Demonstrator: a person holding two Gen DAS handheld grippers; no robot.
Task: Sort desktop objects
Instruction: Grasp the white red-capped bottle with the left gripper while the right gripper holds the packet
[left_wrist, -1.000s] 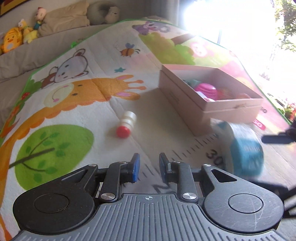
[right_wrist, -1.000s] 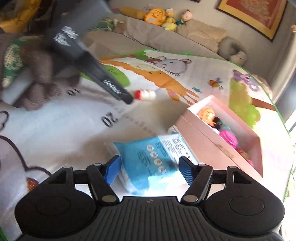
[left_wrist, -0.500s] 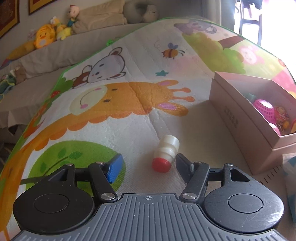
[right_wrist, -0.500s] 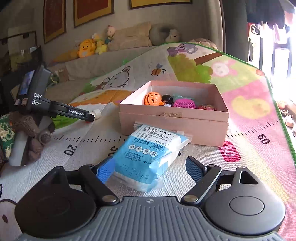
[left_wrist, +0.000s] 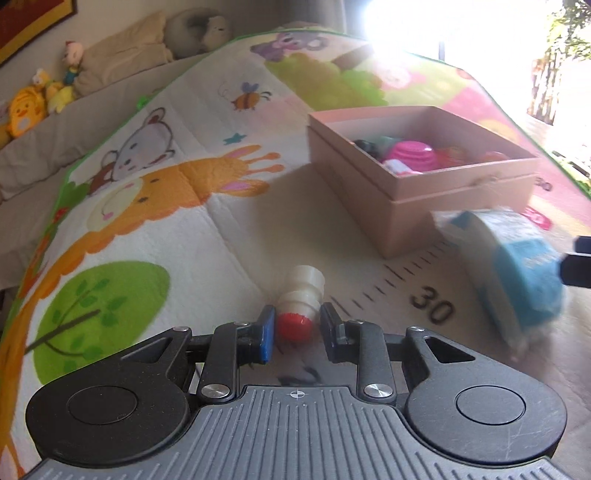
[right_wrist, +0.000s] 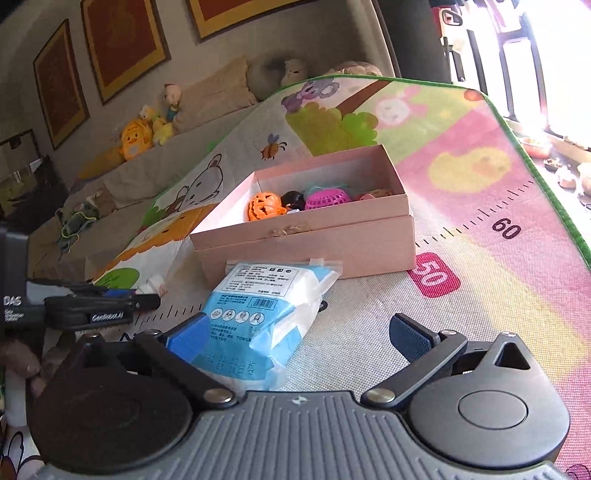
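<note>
Two jaws of left gripper (left_wrist: 293, 328) flank bottle (left_wrist: 300, 301) cap, not clamped; light, rolls. Right gripper (right_wrist: 295, 332) wide, empty.

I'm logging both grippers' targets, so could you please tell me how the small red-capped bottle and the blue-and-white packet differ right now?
The red-capped bottle is small, rigid and ribbed; the blue-and-white packet is larger, soft and printed. The bottle's cap sits between the nearly closed fingers of the left gripper; the packet lies between the wide-open fingers of the right gripper. Both lie on the play mat, outside the pink box.
</note>
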